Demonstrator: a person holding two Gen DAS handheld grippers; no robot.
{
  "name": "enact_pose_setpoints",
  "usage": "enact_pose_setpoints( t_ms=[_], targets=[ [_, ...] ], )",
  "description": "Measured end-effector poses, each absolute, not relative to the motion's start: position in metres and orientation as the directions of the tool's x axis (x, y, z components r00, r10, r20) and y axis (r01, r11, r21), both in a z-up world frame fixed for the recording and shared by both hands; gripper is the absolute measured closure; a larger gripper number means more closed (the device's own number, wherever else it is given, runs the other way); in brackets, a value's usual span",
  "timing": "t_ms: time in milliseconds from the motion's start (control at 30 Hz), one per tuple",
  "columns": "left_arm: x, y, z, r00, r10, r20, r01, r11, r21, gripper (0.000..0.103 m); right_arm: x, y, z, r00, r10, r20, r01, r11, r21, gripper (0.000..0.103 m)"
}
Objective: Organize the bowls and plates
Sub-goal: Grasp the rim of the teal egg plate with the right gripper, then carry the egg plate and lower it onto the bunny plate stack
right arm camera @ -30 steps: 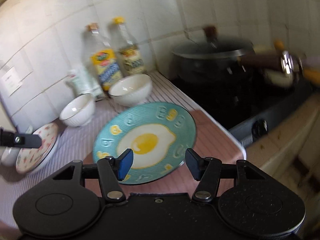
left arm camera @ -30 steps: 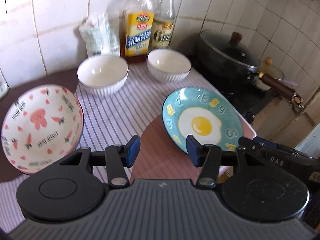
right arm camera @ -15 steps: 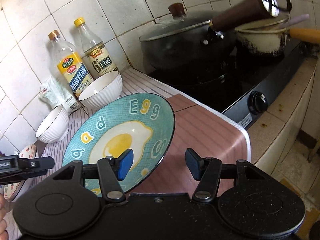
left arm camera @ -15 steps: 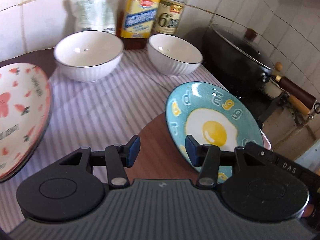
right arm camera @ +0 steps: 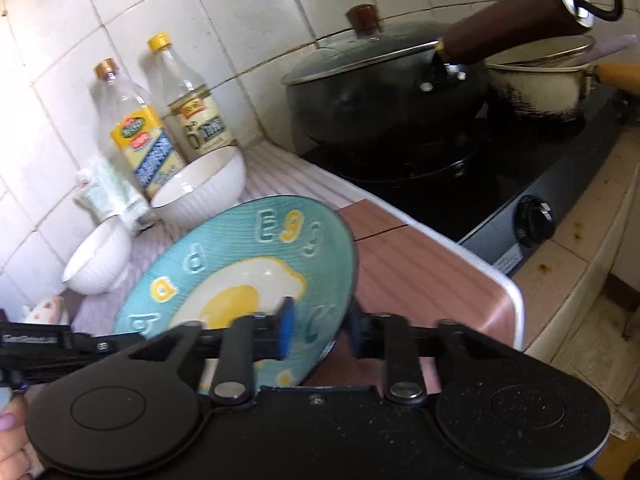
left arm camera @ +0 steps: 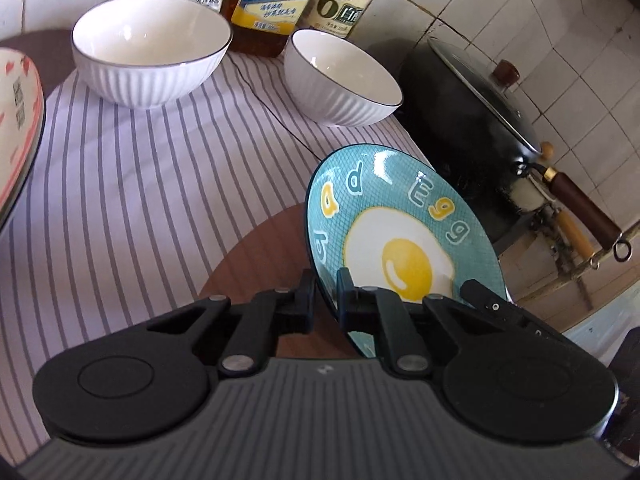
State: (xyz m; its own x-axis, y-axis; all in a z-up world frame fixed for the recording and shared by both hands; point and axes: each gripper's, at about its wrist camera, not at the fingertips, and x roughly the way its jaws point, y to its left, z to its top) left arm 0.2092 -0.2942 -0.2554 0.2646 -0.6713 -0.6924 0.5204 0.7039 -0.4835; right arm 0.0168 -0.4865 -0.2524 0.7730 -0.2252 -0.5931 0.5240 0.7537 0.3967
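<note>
Presently the egg plate (left arm camera: 404, 236) sits tilted above the brown mat (right arm camera: 420, 276), each edge pinched: left gripper (left arm camera: 325, 300) clamped on its near-left rim, right gripper (right arm camera: 320, 330) on the opposite rim; white bowls (left arm camera: 150, 48) lie beyond.

Both hand-held grippers (left arm camera: 324, 300) (right arm camera: 320, 334) now clamped on egg plate (left arm camera: 400, 216) rim.

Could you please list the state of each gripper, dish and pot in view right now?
Left gripper: shut on the egg plate's rim.
Right gripper: shut on the same rim.
Egg plate: tilted, gripped at both sides.
Two white bowls: upright, empty.
Black wok: lid on.
</note>
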Motion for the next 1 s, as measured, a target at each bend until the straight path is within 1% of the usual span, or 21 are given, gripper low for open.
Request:
enact_pose_setpoints(
  t_ms=[100,233,333,400,500,733,867,1000],
  targets=[
    [0.208,-0.299,-0.256,0.269,-0.665,-0.697,0.524,0.708,-0.474,0.092,0.013,-0.491,-0.257,0.787,-0.217,-0.578,0.514,0.748,0.419,0.085],
    [0.208,-0.298,-0.256,0.266,-0.667,-0.696,0.513,0.709,-0.483,0.092,0.013,-0.493,-0.258,0.79,-0.209,-0.577,0.515,0.736,0.439,0.083],
    [0.205,-0.299,-0.249,0.274,-0.632,-0.725,0.517,0.732,-0.444,0.091,0.015,-0.497,-0.253,0.778,-0.181,-0.601,0.519,0.724,0.453,0.085],
    [0.205,-0.293,-0.245,0.253,-0.621,-0.742,0.504,0.739,-0.447,0.091,0.015,-0.492,-0.245,0.784,-0.183,-0.593,0.506,0.741,0.441,0.086],
    [0.201,-0.276,-0.239,0.253,-0.61,-0.751,0.479,0.754,-0.45,0.091,0.014,-0.485,-0.238,0.787,-0.156,-0.598,0.489,0.747,0.45,0.086],
    [0.186,-0.23,-0.209,0.308,-0.572,-0.76,0.474,0.785,-0.399,0.091,0.012,-0.453,-0.225,0.8,-0.097,-0.592,0.44,0.765,0.47,0.086],
    [0.183,-0.199,-0.186,0.337,-0.574,-0.746,0.482,0.786,-0.387,0.091,0.008,-0.436,-0.213,0.829,-0.053,-0.557,0.406,0.741,0.534,0.085],
    [0.186,-0.166,-0.166,0.372,-0.568,-0.734,0.439,0.805,-0.4,0.091,0.016,-0.408,-0.192,0.836,-0.033,-0.548,0.365,0.779,0.51,0.084]
  ],
)
